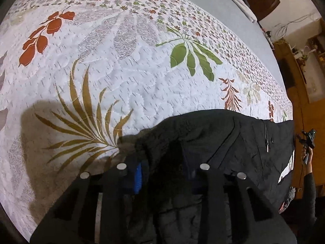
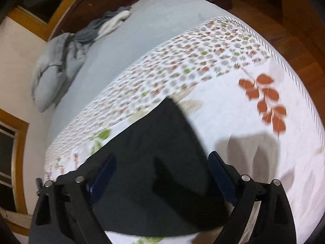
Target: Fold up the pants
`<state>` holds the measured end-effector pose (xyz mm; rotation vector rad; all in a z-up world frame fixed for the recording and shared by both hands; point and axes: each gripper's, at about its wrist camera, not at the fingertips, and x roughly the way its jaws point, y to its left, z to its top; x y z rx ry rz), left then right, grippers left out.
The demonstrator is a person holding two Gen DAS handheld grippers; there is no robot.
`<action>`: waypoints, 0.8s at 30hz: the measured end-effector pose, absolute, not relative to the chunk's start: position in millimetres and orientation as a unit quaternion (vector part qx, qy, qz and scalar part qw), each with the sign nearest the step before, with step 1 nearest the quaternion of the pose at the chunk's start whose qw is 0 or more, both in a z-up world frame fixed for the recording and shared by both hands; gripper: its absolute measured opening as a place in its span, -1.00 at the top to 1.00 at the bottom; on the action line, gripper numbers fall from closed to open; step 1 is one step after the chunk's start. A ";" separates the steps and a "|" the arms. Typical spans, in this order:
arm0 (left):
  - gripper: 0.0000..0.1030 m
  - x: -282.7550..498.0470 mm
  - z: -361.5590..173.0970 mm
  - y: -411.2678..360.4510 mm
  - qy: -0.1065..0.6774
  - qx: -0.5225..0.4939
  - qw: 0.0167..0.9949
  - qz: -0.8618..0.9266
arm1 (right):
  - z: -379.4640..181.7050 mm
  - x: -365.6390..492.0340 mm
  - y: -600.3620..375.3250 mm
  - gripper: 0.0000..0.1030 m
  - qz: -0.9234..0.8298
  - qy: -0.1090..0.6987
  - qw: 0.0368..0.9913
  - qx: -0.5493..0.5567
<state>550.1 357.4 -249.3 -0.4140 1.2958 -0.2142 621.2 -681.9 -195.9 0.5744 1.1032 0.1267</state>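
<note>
Pants, black, lay on the leaf-printed quilt that covered the near part of the bed, with the quilt serving as the reference surface for all positions below.

Left wrist view: my left tool stood at the near edge of the quilt with its fingers partly closed. Black fabric of the pants was bunched between them, against the blue pad of one finger; I was gripping the pants there. A zipper pull showed on the garment, toward the quilt's side edge. Beyond that edge, a hand held my right tool, seen small against the wooden floor.

Right wrist view: this frame was motion-blurred. My right tool had its jaws spread wide, with the two blue pads well apart. A folded, tapering section of the pants lay flat on the quilt between and ahead of the fingers. No fabric was pinched; the tool was released. Shadows of the tool fell on the quilt beside the garment.

Past the far edge of the quilt, a plain grey sheet was exposed, with a pillow and crumpled cloth on it.
</note>
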 end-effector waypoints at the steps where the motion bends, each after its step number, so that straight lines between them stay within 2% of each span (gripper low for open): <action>1: 0.43 550.5 -250.3 357.8 0.598 -0.192 0.772 -0.096 | -199.5 630.7 -682.8 -0.79 0.063 0.517 0.811 0.267; 10: 0.44 550.2 -253.6 358.8 0.598 -0.197 0.774 -0.068 | -227.0 687.5 -653.0 -0.86 0.083 0.551 0.802 0.216; 12: 0.44 550.1 -252.6 357.0 0.599 -0.193 0.775 -0.063 | -226.7 687.1 -642.5 -0.82 0.101 0.554 0.799 0.209; 13: 0.45 550.1 -251.7 356.1 0.600 -0.189 0.775 -0.059 | -225.8 685.3 -638.9 -0.61 0.107 0.555 0.799 0.205; 14: 0.46 549.9 -250.4 355.3 0.599 -0.187 0.777 -0.056 | -225.5 681.4 -636.5 -0.49 0.106 0.558 0.799 0.197; 15: 0.53 549.4 -248.7 355.0 0.598 -0.183 0.779 -0.049 | -224.9 678.2 -636.3 -0.03 0.100 0.559 0.800 0.192; 16: 0.65 549.5 -247.0 354.2 0.596 -0.179 0.782 -0.042 | -224.3 673.3 -640.2 0.63 0.096 0.562 0.797 0.199; 19: 0.69 544.8 -238.4 354.5 0.586 -0.174 0.791 -0.024 | -210.8 655.3 -641.0 0.79 0.100 0.550 0.806 0.192; 24: 0.71 533.3 -211.3 353.4 0.556 -0.183 0.811 -0.007 | -175.5 628.7 -641.4 0.82 0.077 0.515 0.834 0.182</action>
